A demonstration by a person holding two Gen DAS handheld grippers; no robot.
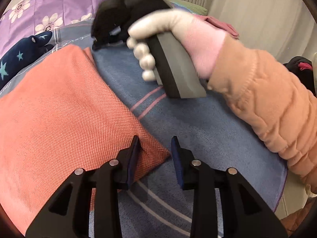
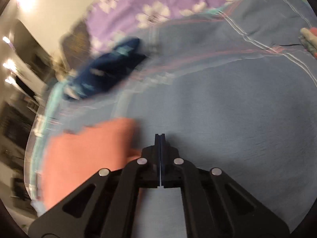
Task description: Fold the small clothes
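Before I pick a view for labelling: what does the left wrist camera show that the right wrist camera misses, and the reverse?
Only the left wrist view shows the right hand in a pink-and-white glove with a peach quilted sleeve, and the left gripper, jaws open over a corner of the orange cloth.

Only the right wrist view shows the right gripper, jaws shut on nothing, and a blurred room at left.

Both show the orange cloth, the navy starred garment, the blue sheet and the purple flowered fabric.
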